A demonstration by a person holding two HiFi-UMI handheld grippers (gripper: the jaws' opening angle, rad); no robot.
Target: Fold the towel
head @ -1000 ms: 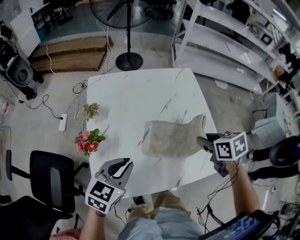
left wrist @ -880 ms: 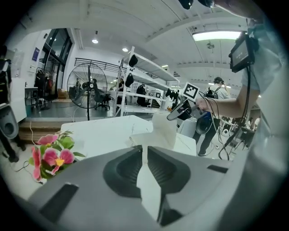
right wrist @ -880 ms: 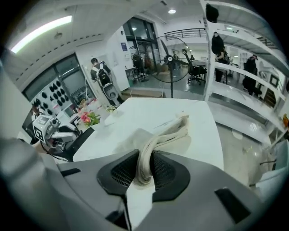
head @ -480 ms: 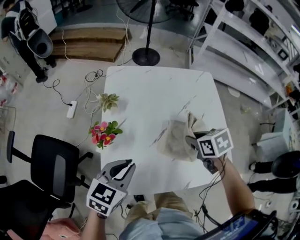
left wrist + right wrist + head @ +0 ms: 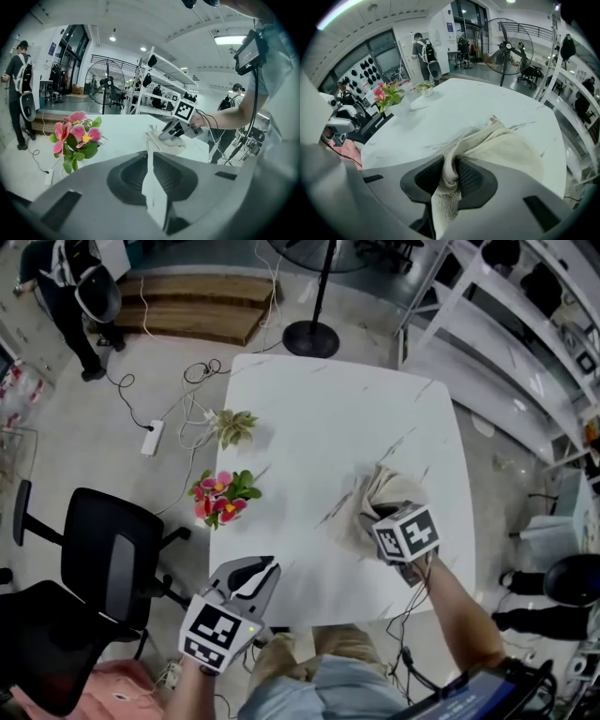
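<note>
A beige towel lies bunched on the right half of the white marble table. My right gripper is shut on a fold of the towel's edge and points steeply down over the cloth. In the right gripper view the rest of the towel trails away from the jaws onto the table. My left gripper hovers at the table's near edge, left of the towel, shut with nothing in it. From the left gripper view the towel and the right gripper show across the table.
A pink flower bunch and a small green plant sit at the table's left edge. A black office chair stands to the left, a fan stand beyond the table, and white shelving to the right.
My right gripper has carried the towel's edge leftward and down over the cloth, so the towel now lies narrower and bunched. The left gripper has shifted only slightly.
</note>
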